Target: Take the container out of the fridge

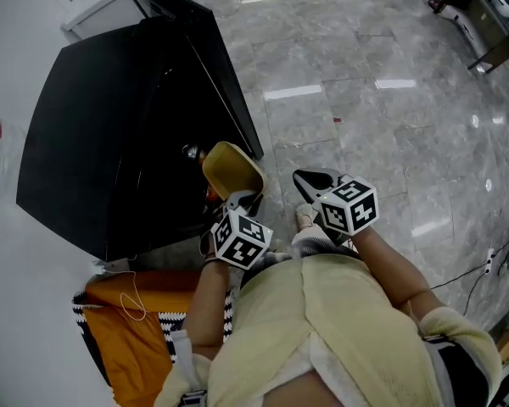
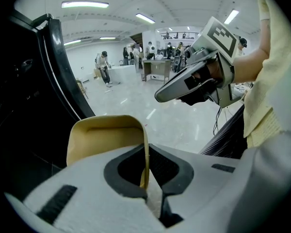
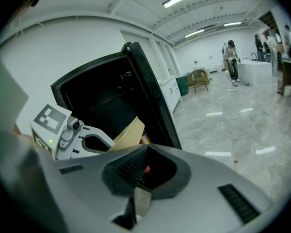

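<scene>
LEFT: left gripper (image 2: 145,178) clamped on tan container (image 1: 232,170) side wall | POSITION: at fridge (image 1: 110,142) opening, beside door (image 1: 212,66) edge | RIGHT: right gripper (image 1: 310,183) closed, empty | HANDLING: judged light, thin-walled, flexible; grip the wall at the rim

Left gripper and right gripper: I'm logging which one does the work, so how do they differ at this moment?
The left gripper is shut on the side wall of the tan plastic container; the right gripper is shut on nothing. The left gripper sits at the open front of the black fridge; the right gripper hangs beside it over the grey floor, clear of the container. Shared: both have closed jaws.
</scene>
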{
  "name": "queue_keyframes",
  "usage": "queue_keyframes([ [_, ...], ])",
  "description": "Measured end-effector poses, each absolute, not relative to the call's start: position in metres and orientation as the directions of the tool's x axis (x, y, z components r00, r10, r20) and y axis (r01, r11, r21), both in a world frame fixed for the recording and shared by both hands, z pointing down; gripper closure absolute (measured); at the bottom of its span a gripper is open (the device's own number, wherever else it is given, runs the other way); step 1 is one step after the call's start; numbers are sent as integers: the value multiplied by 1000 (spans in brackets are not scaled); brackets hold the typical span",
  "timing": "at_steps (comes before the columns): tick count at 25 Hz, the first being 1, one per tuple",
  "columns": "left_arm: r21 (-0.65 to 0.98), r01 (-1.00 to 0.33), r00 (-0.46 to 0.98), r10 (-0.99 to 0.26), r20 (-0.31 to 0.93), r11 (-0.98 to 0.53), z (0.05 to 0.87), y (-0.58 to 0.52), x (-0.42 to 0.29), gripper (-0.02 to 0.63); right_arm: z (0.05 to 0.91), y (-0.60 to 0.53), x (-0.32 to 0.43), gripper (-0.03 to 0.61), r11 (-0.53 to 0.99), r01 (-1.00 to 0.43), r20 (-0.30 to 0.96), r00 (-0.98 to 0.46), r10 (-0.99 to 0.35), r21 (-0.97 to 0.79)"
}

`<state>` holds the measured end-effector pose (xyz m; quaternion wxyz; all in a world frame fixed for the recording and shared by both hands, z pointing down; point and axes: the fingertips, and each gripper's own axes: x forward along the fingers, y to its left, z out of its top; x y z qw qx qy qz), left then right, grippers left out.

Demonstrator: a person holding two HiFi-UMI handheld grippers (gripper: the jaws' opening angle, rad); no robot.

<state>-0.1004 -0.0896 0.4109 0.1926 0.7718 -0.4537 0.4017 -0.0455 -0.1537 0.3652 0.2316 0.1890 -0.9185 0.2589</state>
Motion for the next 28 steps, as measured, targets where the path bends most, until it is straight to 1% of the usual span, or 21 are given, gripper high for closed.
queue_keyframes([
  [6,-86,-838,272,-548,791,-539,404,-86,-99,583,358,-151,-45,551,791,-480,528,-814,-242,-378],
  [17,-101,-838,270,-568,777,-537,398,-86,-95,583,350,-150,-43,551,787,-490,511,-818,-266,-375],
  [28,-102,-826,277,-557,783,-554,400,-82,-85,583,350,-147,-35,551,784,-495,513,-815,-270,-374],
])
